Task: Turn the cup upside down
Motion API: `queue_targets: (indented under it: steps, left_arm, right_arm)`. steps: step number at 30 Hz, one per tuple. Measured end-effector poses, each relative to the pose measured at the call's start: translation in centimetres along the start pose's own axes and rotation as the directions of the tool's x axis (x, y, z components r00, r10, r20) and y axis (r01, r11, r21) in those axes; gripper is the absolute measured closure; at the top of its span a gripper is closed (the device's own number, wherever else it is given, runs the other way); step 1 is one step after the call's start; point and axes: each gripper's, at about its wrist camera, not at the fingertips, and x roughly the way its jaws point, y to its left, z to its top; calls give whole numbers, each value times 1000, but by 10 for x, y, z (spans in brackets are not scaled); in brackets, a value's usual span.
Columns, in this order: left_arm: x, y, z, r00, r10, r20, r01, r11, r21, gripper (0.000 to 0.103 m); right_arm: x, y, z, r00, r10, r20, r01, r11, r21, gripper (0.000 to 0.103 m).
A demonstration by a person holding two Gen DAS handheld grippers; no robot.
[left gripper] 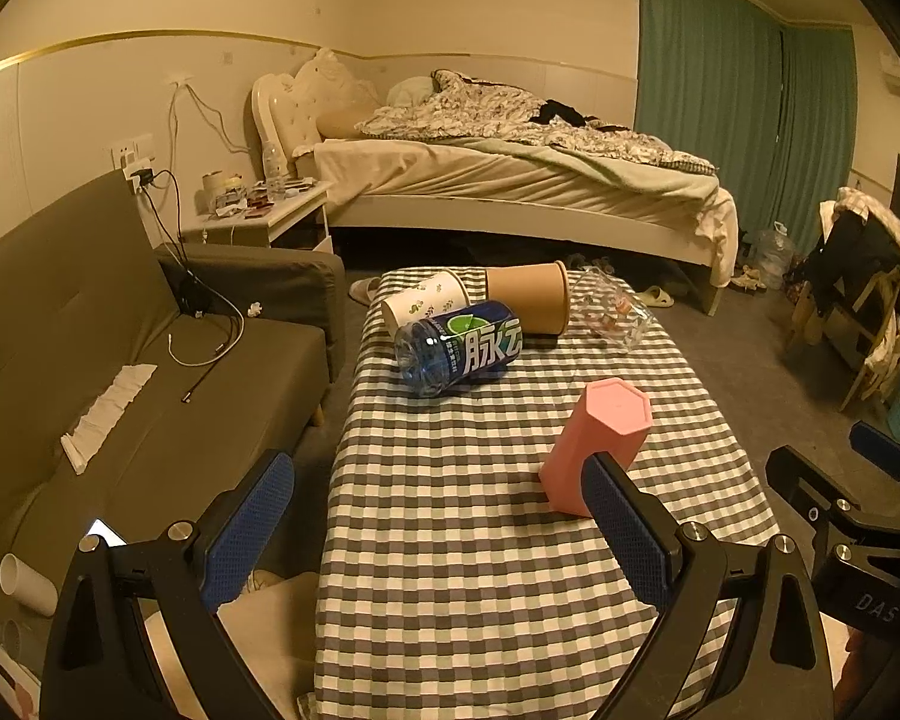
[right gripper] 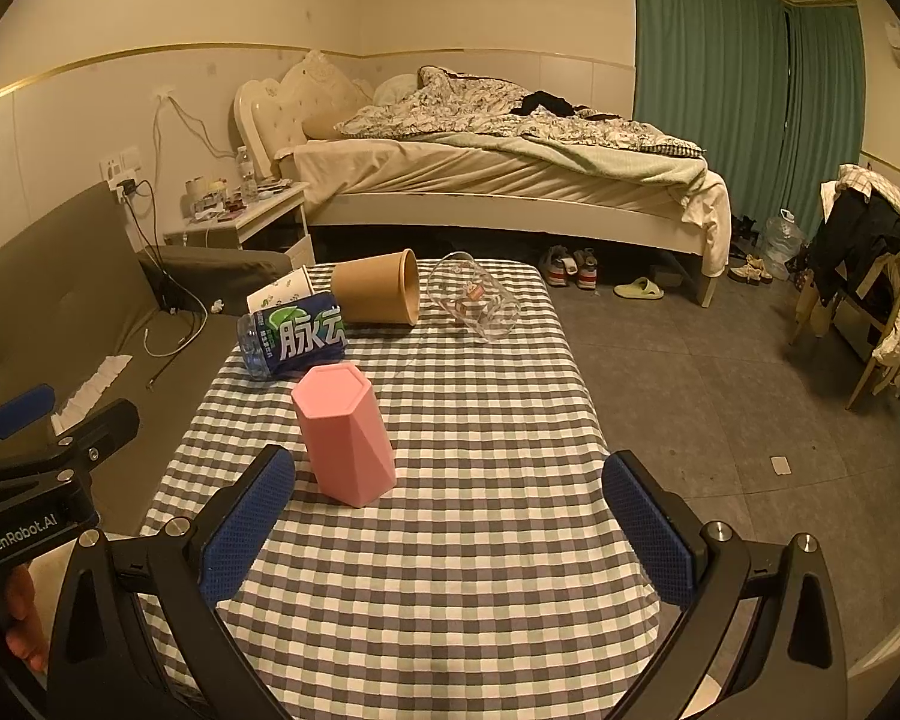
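A pink hexagonal cup (left gripper: 600, 438) (right gripper: 345, 435) stands on the checked table (left gripper: 480, 510) (right gripper: 480, 480) with its closed end up. My left gripper (left gripper: 438, 516) is open and empty, held over the near part of the table; its right finger (left gripper: 627, 531) overlaps the cup's base in view. My right gripper (right gripper: 447, 516) is open and empty, with the cup just beyond its left finger (right gripper: 249, 525). Each gripper shows at the edge of the other's view.
At the table's far end lie a blue water bottle (left gripper: 459, 345) (right gripper: 294, 336), a brown paper cup (left gripper: 531, 297) (right gripper: 378, 294), a white patterned paper cup (left gripper: 426, 300) and a clear glass cup (left gripper: 612, 309) (right gripper: 474, 297). A sofa (left gripper: 120, 372) stands left; a bed (left gripper: 510, 180) behind.
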Motion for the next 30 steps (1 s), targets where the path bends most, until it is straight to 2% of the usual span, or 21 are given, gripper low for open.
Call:
queue_targets:
  steps: [30]
  left_arm:
    - [0,1,-2,1000,3,-4,-3,1000,2,4]
  right_arm:
    - [0,0,-1,1000,-1,-3,1,1000,0,0]
